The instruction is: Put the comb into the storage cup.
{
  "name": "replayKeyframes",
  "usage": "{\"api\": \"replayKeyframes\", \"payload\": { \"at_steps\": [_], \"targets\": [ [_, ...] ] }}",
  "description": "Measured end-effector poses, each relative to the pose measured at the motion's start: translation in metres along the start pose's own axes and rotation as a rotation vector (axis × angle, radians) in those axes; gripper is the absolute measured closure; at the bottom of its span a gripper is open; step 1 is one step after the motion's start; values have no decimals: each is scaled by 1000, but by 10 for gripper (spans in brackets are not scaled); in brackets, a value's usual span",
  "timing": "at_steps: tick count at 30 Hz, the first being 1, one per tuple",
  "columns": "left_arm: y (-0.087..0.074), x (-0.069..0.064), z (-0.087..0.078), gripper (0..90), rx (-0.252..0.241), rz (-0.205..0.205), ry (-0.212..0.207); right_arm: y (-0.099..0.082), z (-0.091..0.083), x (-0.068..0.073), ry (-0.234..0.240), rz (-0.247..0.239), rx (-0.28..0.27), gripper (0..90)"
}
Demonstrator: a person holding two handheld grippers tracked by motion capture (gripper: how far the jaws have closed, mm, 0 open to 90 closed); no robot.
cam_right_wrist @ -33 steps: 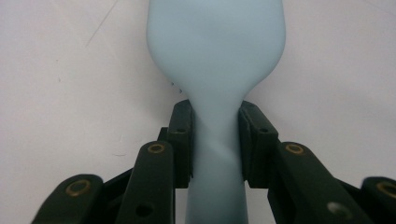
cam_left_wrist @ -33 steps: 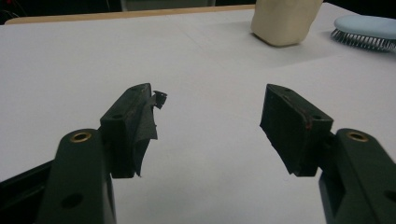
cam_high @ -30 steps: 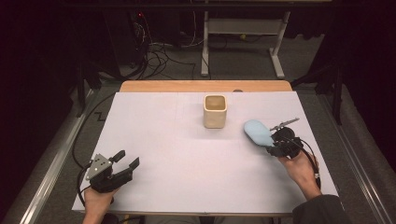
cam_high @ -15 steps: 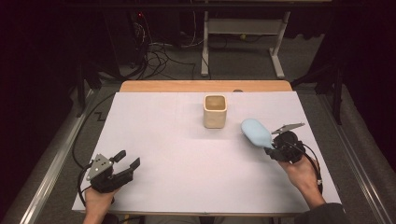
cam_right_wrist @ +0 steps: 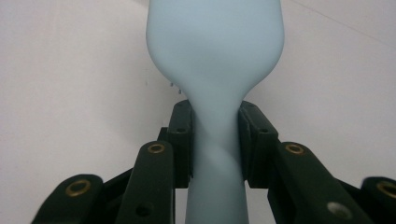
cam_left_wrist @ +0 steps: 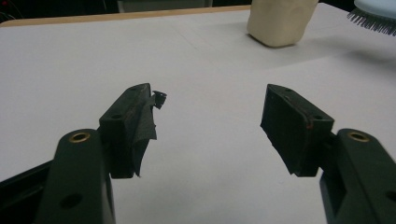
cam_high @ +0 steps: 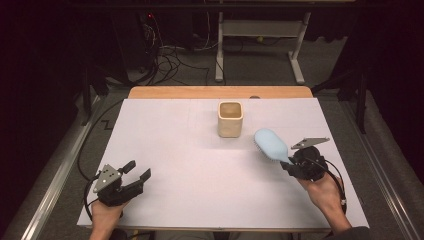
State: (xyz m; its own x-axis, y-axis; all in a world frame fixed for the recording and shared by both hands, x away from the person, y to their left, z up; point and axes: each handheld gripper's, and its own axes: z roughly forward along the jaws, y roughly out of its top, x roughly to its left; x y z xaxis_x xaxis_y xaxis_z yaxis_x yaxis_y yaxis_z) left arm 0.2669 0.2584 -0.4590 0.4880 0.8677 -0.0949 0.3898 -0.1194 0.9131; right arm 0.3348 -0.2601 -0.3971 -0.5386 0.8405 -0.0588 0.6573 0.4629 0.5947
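- I have the pale blue hairbrush (cam_high: 270, 144) by its handle — in the right gripper view the neck of the hairbrush (cam_right_wrist: 215, 140) sits squarely between the two black pads, which press on it from either side.
- From the high view the brush head points away from me and toward the table's middle, bristles facing down and to the left; it hangs clear above the white table cover (cam_high: 190, 150), with a faint shadow beneath it.
- The right gripper (cam_high: 295, 162) is clamped on that handle, my right hand (cam_high: 322, 192) behind it at the right side of the table, the grey three-cornered plate tipped up above it.
- Just up and left of the brush head stands a cream square cup (cam_high: 230, 119), upright, open at the top, apart from the brush though near it.
- In the left gripper view the cup (cam_left_wrist: 281, 21) shows at the top, and a fringe of dark bristles pokes in at the upper right corner.
- The left gripper (cam_high: 136, 176) rests at the near left of the table in my left hand (cam_high: 106, 212) — its jaws stand partly apart with nothing but bare cover between them.
- One left pad (cam_left_wrist: 140, 126) carries a torn, curling strip of black tape.
- Beyond the cover, a wooden table edge (cam_high: 220, 92) runs along the far side.
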Motion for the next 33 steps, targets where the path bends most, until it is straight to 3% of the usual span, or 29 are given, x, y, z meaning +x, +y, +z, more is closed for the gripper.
{"api": "replayKeyframes", "payload": {
  "at_steps": [33],
  "targets": [
    [8, -14, 8, 344, -11, 9, -62, 2, -2, 32, 74, -55, -52, 700]
  ]
}}
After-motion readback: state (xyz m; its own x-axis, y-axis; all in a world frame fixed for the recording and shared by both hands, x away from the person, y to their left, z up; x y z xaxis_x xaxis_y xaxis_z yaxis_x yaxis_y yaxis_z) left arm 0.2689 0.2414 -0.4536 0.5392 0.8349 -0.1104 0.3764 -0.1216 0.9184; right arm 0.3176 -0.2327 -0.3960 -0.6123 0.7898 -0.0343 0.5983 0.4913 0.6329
